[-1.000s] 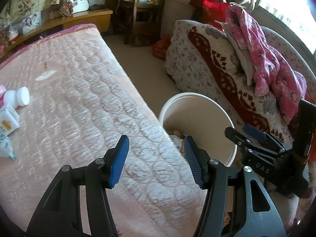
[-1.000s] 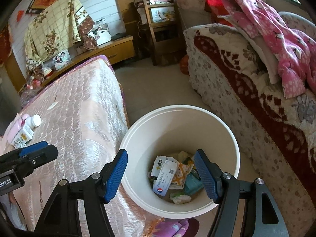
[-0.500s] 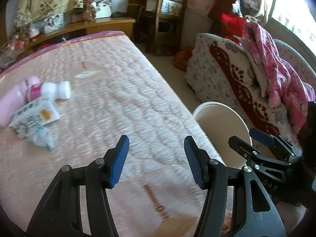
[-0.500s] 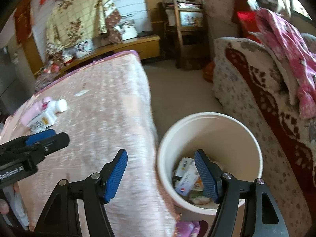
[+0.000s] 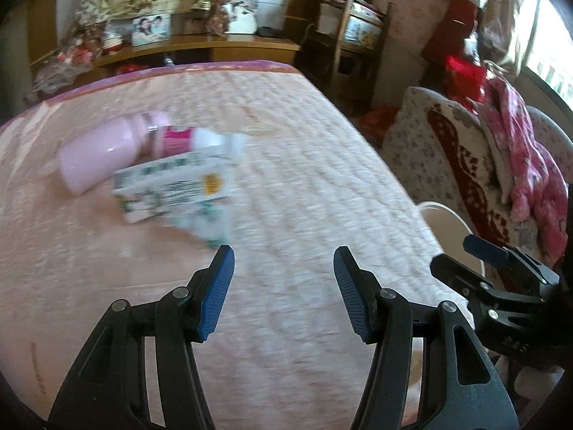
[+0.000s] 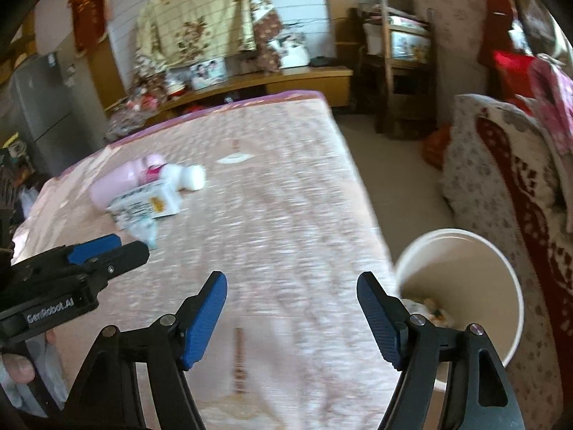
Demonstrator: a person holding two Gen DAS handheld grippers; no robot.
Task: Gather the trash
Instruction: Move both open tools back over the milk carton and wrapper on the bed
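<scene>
Left wrist view: left claw spread, nothing between the pads, over the pink quilted bed. Trash pile ahead and up-left of it: pink bottle, white bottle with pink label touching it, green-and-white carton in front of both, crumpled wrapper just past the left fingertip. All motion-blurred. White bin off to the right past the bed edge, mostly hidden behind the right claw. A second ago the bin sat right ahead of this claw and the pile was at the far left edge; now the pile is near centre and the bin is at the edge of view.

Right wrist view: right claw spread and empty, jaws have just been opening wider. Pile is up-left, well apart: pink bottle, white bottle, carton, wrapper. Left claw pokes in from the left, near the wrapper. Bin on the floor to the right, some trash visible in the bottom; earlier it was straight between the fingers.

Room: wooden shelf behind the bed, patterned sofa right of the bin.
</scene>
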